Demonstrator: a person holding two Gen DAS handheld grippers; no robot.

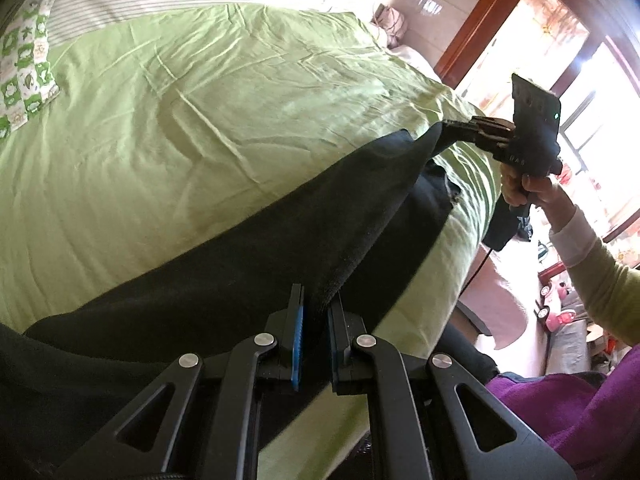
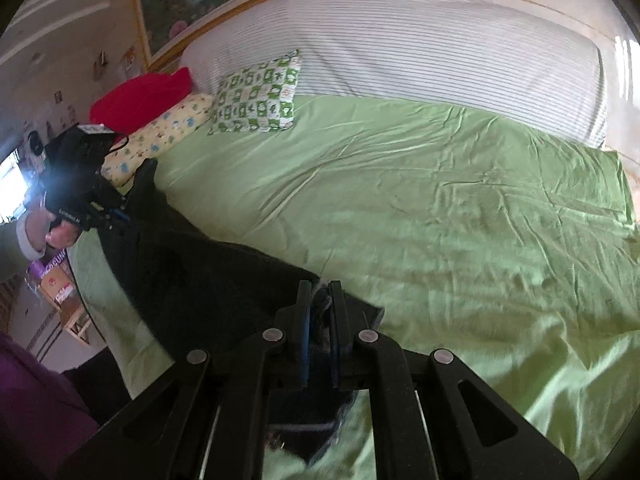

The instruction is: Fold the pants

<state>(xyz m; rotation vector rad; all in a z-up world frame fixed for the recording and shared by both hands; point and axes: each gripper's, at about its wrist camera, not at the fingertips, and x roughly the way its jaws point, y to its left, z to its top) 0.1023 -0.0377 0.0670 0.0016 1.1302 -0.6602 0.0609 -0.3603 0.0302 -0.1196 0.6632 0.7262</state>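
The dark, almost black fabric pants (image 1: 248, 248) lie stretched along the near edge of the bed with the wrinkled light-green sheet (image 1: 224, 96), with 1 end lifted off the sheet at each side. The left tool (image 1: 316, 312) is clenched on a raised fold of the pants, its blue-lined pads pressing the cloth between them. In the left wrist view the right tool (image 1: 452, 126) pinches the far tip of the pants, held up by a hand in a cream cuff. In the right wrist view the right tool (image 2: 320, 300) is clamped on dark cloth, and the left tool (image 2: 120, 214) grips the opposite end (partly lost in glare). A green-and-white patterned pillow (image 2: 260, 96) rests against the striped headboard (image 2: 420, 48), beside a yellow printed pillow (image 2: 160, 136).
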